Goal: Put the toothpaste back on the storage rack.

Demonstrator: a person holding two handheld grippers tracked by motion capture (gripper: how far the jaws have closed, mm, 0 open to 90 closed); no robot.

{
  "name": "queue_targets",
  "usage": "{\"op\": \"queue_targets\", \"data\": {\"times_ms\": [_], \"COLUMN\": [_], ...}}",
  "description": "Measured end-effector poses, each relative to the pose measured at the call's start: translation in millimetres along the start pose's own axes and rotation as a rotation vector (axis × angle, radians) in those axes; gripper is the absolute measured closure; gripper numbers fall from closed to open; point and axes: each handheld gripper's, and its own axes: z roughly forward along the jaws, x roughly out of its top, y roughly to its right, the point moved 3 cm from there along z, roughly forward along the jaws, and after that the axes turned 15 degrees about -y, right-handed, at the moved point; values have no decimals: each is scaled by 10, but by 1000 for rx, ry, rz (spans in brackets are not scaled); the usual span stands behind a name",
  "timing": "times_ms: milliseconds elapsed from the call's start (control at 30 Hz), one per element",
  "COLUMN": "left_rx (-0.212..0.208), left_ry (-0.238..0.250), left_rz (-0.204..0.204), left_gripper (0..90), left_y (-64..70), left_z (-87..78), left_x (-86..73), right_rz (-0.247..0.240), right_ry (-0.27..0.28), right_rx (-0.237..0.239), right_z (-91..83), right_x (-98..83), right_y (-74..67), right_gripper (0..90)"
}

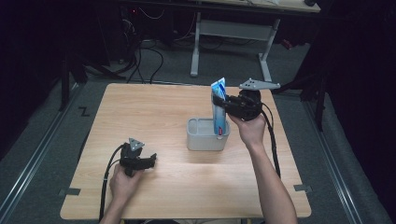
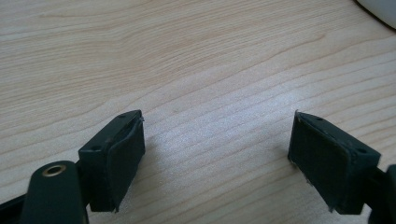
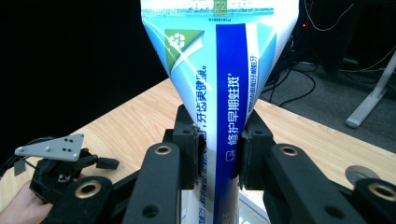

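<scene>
A blue, teal and white toothpaste tube (image 1: 218,108) stands upright with its lower end inside a grey rectangular holder (image 1: 201,136) near the table's middle. My right gripper (image 1: 217,101) is shut on the tube's middle from the right side; in the right gripper view both pads squeeze the tube (image 3: 223,116) between them. My left gripper (image 1: 152,158) rests low over the bare wood at the front left, jaws wide apart with nothing between its pads (image 2: 122,156).
The wooden table (image 1: 154,107) has free surface to the left and front of the holder. A white curved edge (image 2: 380,9) of the holder peeks into the left gripper view's top right. Desk legs and cables lie on the floor beyond.
</scene>
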Motion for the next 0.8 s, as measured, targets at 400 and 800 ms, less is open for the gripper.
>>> {"op": "queue_targets", "data": {"times_ms": [400, 800], "left_rx": [0, 1], "left_ry": [0, 0], "left_rz": [1, 2], "left_gripper": [189, 187], "left_y": [0, 2], "left_z": [0, 0], "left_x": [-1, -1], "right_rz": [3, 11], "right_ry": [2, -8], "right_rx": [-11, -65], "right_z": [215, 345], "right_x": [54, 54], "right_y": [2, 70], "right_gripper": [728, 726]}}
